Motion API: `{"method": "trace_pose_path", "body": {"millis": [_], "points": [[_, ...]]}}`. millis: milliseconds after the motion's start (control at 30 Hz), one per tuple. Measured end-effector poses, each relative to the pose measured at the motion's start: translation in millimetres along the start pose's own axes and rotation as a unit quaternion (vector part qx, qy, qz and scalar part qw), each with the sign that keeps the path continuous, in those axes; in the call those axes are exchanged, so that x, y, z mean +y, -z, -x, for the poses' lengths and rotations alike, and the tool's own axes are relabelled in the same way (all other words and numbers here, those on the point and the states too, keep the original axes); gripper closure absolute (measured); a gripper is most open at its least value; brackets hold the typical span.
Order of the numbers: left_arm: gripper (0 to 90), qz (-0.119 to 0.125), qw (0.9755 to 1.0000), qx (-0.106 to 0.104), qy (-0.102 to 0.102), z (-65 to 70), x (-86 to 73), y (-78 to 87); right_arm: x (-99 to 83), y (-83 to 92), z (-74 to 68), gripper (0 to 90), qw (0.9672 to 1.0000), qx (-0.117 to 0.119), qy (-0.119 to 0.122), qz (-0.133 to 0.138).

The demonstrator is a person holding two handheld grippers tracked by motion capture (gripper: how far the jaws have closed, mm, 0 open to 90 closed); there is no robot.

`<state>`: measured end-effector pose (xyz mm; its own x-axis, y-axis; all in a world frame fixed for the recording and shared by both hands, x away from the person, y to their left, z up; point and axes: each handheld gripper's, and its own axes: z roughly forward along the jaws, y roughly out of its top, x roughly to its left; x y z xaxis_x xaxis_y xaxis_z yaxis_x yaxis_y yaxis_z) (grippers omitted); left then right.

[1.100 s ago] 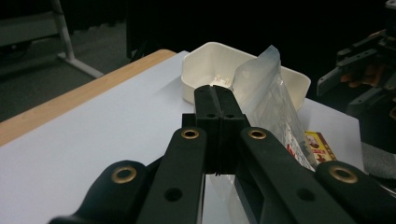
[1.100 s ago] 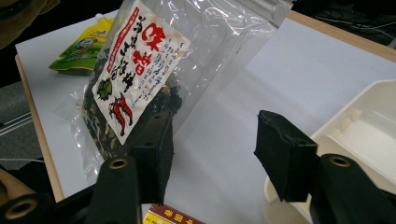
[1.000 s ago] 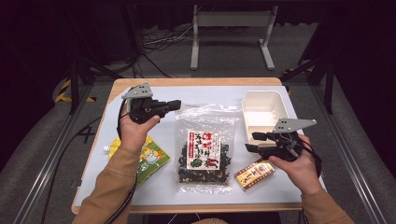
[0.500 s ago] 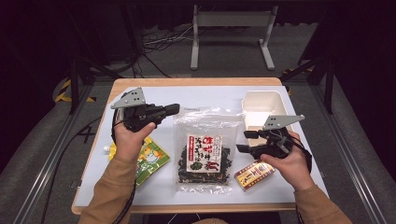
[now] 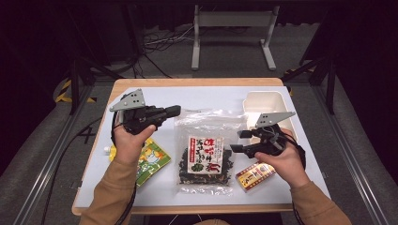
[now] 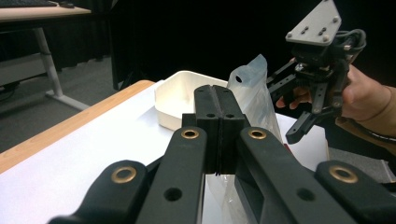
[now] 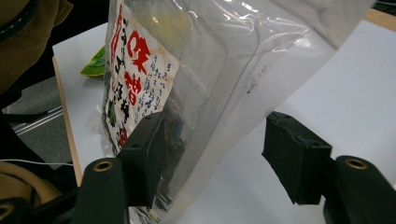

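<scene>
A clear bag of dark seaweed (image 5: 205,152) with a red and white label lies mid-table. My left gripper (image 5: 174,111) is at the bag's top left corner. In the left gripper view its jaws (image 6: 218,109) are shut, and the bag's plastic (image 6: 254,91) rises just behind them and runs under them. My right gripper (image 5: 238,141) is open at the bag's right side. In the right gripper view the raised bag edge (image 7: 205,107) sits between its two pads (image 7: 149,140), and I cannot tell whether they touch it.
A white open container (image 5: 265,104) stands at the back right of the white table (image 5: 206,96). A green and yellow packet (image 5: 151,160) lies under the left forearm. A small orange box (image 5: 255,176) lies by the right hand.
My right gripper has moved left from beside the container to the bag's right edge. My left gripper has stayed at the bag's top left corner.
</scene>
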<state>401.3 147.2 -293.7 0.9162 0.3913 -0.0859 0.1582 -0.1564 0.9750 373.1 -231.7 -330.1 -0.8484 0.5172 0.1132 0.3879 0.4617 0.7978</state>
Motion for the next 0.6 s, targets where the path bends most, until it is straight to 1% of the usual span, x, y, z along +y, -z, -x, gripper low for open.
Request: {"method": "trace_pose_path", "body": {"millis": [33,67,133,167,233,267,300,367,467,600], "points": [[90.0,0.001,1.0000,-0.001,0.005,-0.1,-0.5,0.2,0.8,-2.0,0.1,39.6,1.0000,0.004,0.000,-0.003],[90.0,0.001,1.0000,-0.001,0.004,-0.8,-0.9,0.6,1.7,-4.0,0.2,40.2,1.0000,0.007,0.003,-0.005],[90.0,0.002,1.0000,-0.002,0.009,-1.5,-1.9,0.7,3.4,-8.0,0.0,41.8,0.9998,0.016,0.008,-0.010],[90.0,0.001,1.0000,-0.003,0.008,-2.0,-2.0,0.8,3.4,-8.0,0.0,41.8,0.9998,0.016,0.008,-0.010],[90.0,0.002,1.0000,-0.004,0.007,-2.3,-2.2,1.1,5.4,-13.6,0.2,44.7,0.9993,0.026,0.020,-0.018],[90.0,0.003,1.0000,-0.004,0.008,-2.3,-2.3,1.0,5.8,-15.3,0.6,45.3,0.9990,0.033,0.020,-0.021],[90.0,0.003,1.0000,-0.004,0.008,-2.3,-2.3,1.0,5.8,-15.3,0.6,45.3,0.9990,0.033,0.020,-0.021],[90.0,0.003,1.0000,-0.004,0.007,-2.3,-2.3,0.8,6.4,-18.2,1.5,49.7,0.9986,0.041,0.021,-0.028],[90.0,0.004,0.9999,-0.006,0.011,-2.1,-2.6,0.3,7.4,-21.1,1.7,52.9,0.9977,0.048,0.025,-0.040],[90.0,0.006,0.9999,-0.007,0.014,-2.2,-3.1,0.2,9.2,-21.9,2.5,58.9,0.9971,0.056,0.019,-0.048]]}}
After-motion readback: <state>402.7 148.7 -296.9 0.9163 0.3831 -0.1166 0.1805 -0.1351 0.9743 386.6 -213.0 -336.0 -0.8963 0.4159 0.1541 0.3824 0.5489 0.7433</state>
